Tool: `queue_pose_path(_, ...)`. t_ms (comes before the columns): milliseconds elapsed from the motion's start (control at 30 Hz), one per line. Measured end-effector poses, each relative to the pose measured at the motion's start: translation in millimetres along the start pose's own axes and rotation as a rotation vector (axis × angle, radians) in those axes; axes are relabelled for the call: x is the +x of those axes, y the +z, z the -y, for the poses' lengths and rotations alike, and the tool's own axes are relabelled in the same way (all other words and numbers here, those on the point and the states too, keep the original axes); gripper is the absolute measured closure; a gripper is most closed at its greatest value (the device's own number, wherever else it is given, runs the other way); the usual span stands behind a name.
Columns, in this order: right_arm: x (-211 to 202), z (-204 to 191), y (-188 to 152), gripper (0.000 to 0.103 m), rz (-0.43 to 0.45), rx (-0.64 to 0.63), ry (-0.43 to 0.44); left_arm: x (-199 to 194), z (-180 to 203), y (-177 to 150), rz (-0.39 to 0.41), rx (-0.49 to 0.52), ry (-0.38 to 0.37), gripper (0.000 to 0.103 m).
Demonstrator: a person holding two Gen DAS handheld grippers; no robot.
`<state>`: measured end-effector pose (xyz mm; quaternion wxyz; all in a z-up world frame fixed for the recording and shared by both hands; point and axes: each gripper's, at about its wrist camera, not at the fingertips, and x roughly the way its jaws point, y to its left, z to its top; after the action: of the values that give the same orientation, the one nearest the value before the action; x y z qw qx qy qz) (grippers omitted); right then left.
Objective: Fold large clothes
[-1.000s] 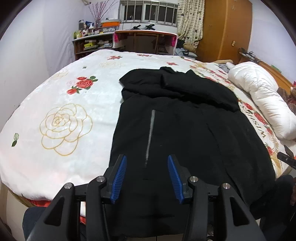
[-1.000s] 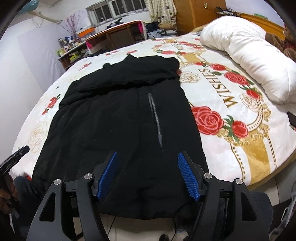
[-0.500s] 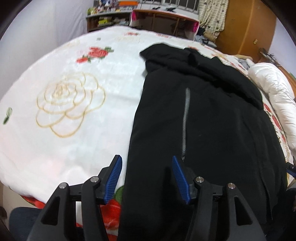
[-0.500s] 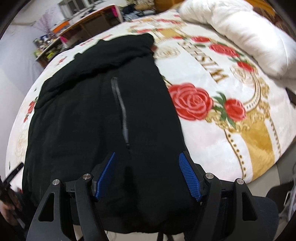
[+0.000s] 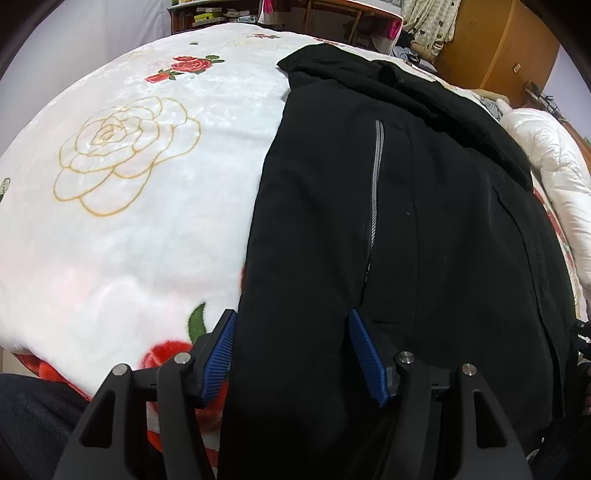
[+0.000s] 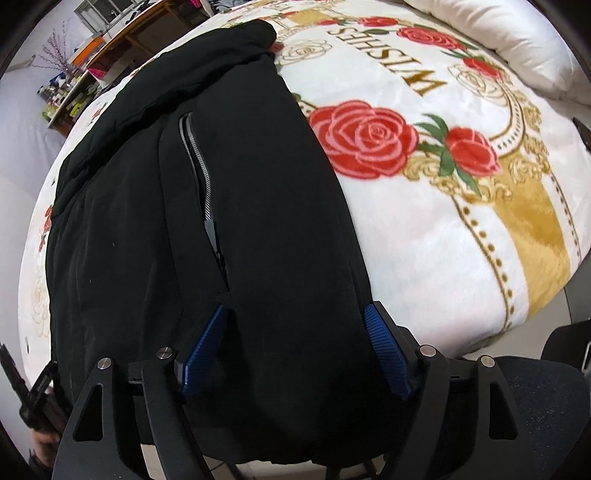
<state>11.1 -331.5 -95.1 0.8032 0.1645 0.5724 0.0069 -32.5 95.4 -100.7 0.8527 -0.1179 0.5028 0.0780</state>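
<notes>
A large black jacket with a grey zipper lies flat along a rose-print bed, hood at the far end. Its hem hangs over the near bed edge. My left gripper is open, its blue fingers straddling the jacket's left hem corner. In the right wrist view the jacket fills the left half. My right gripper is open, its blue fingers straddling the right hem corner. Neither pair of jaws is closed on cloth.
The white blanket with red and gold roses covers the bed. A white duvet lies at the far right. A desk and shelves stand beyond the bed, with a wooden wardrobe. The other gripper shows at the right wrist view's left edge.
Both grippers have dropped and moved forward toward the jacket's near hem, the left toward its left corner and the right toward its right corner. Both have stayed open.
</notes>
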Motion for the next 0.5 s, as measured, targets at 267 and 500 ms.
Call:
queue_pose_path(267, 3.8, 6.1, 3.3, 0.049, -0.093, -0.004, 0.019, -3.5, 8.7, -0.1, -0.017, 0.063, -0.004, 0.073)
queue_pose_path(500, -34.9, 7.0, 0.8, 0.079, -0.027, -0.022, 0.163, -42.6, 2.6, 11.5, 0.048, 0.016, -0.050, 0.090)
